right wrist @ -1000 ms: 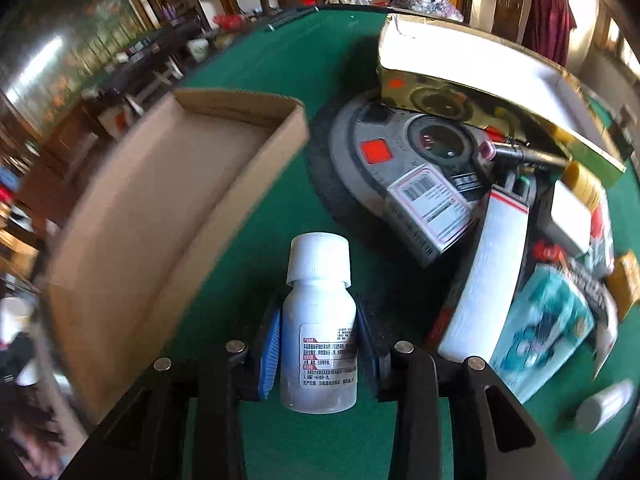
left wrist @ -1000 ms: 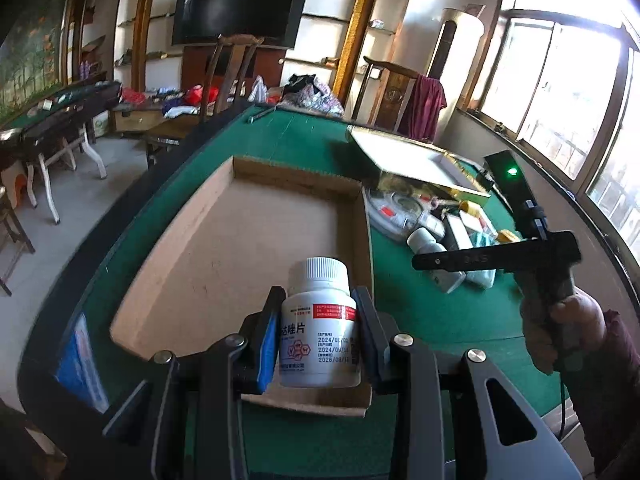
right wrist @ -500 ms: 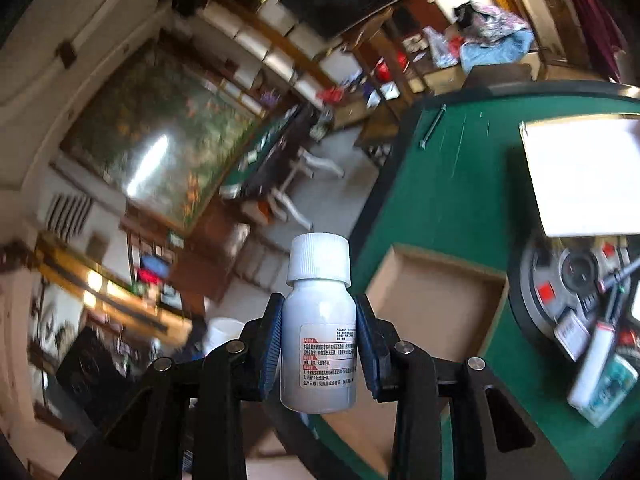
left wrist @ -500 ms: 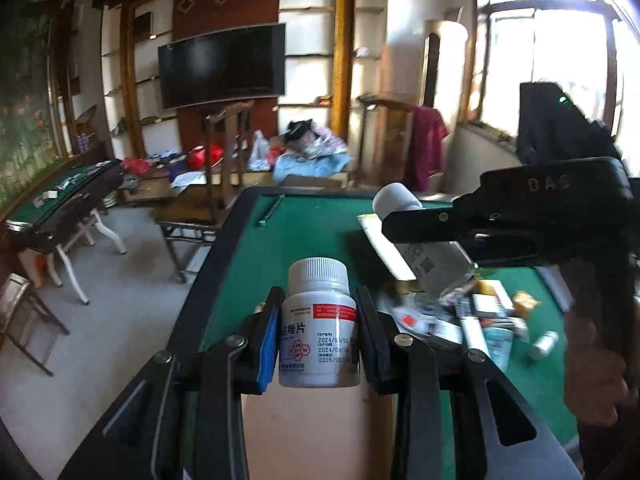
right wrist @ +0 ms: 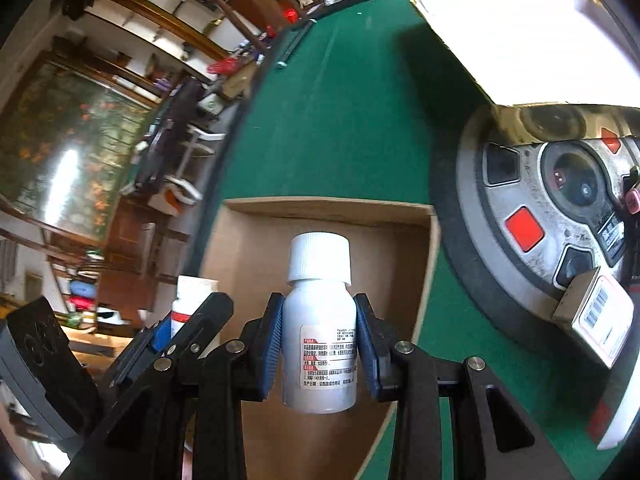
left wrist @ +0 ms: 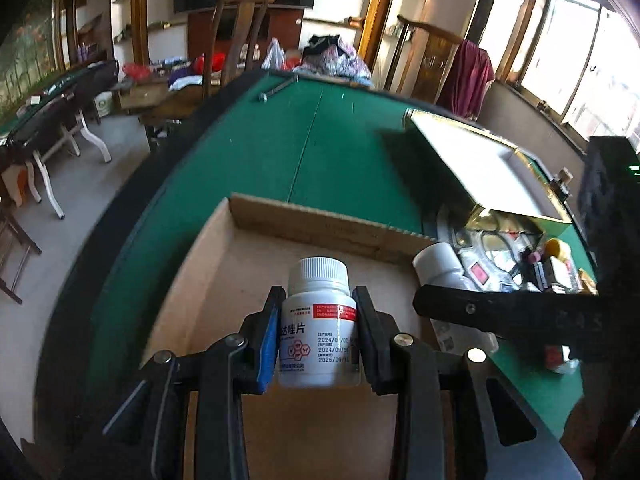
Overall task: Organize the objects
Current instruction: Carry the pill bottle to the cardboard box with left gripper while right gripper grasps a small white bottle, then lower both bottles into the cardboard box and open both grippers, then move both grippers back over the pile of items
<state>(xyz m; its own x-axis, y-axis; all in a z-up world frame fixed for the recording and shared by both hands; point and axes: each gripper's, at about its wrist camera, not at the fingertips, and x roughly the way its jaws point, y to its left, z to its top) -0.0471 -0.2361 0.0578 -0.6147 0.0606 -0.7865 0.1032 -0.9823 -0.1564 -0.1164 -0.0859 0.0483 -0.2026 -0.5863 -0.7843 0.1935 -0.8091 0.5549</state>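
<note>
Both claws hang over the cardboard tray (left wrist: 224, 280), which lies on the green table (left wrist: 340, 136), and each is clenched on a white pill bottle; the left claw (left wrist: 318, 332) grips the bottle with the red-banded label (left wrist: 318, 332) by its body, cap up, above the tray's floor; the right claw (right wrist: 319, 344) holds the plainer white bottle (right wrist: 319, 332) the same way, over the tray's side nearest the round grey device (right wrist: 560, 208); the step in hand looks like setting both bottles down inside the tray; to do it well, lower each bottle until its base meets the cardboard before easing the pads apart, since a bottle let go from above the tray would likely topple and roll; keep the two claws apart over the tray, as they already crowd each other there; stand the bottles toward the tray's far wall, side by side, leaving the rest of the tray free for the clutter lying beyond it, beside the grey device.
</note>
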